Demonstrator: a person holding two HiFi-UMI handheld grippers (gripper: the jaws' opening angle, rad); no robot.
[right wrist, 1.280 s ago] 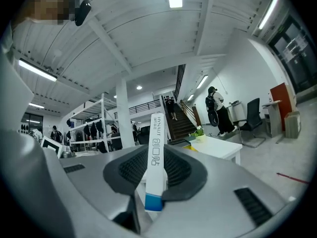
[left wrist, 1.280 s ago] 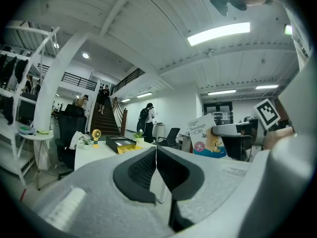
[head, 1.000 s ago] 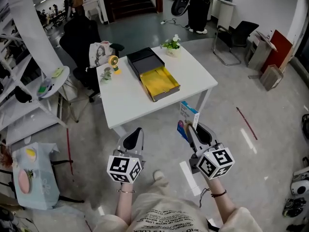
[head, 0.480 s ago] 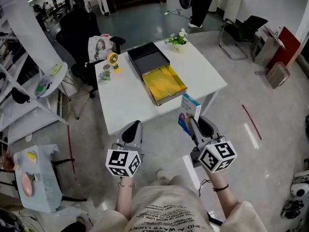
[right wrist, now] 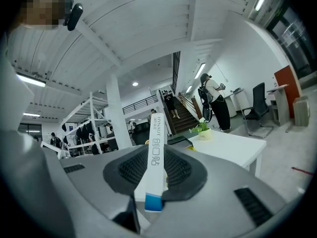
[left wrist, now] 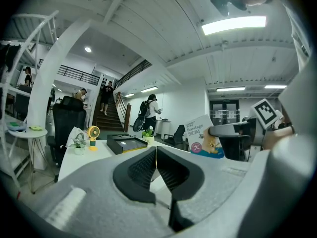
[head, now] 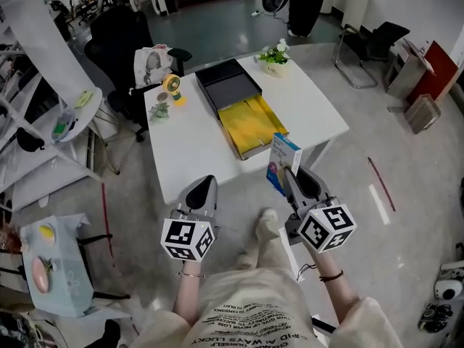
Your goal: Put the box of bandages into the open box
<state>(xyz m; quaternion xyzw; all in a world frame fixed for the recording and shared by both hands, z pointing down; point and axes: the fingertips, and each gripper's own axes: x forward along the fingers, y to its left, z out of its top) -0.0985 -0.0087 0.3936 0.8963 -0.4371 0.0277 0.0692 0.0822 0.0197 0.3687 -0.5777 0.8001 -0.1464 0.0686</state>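
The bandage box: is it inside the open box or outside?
Outside: the right gripper grips the bandage box, short of the open box.

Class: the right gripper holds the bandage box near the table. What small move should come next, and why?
Probably carry the right gripper forward and slightly left: it holds the bandage box by the table's near edge, short of the open box's yellow inside.

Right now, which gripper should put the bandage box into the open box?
Right. The right gripper is shut on the bandage box, close to the open box. The left gripper is shut and empty.
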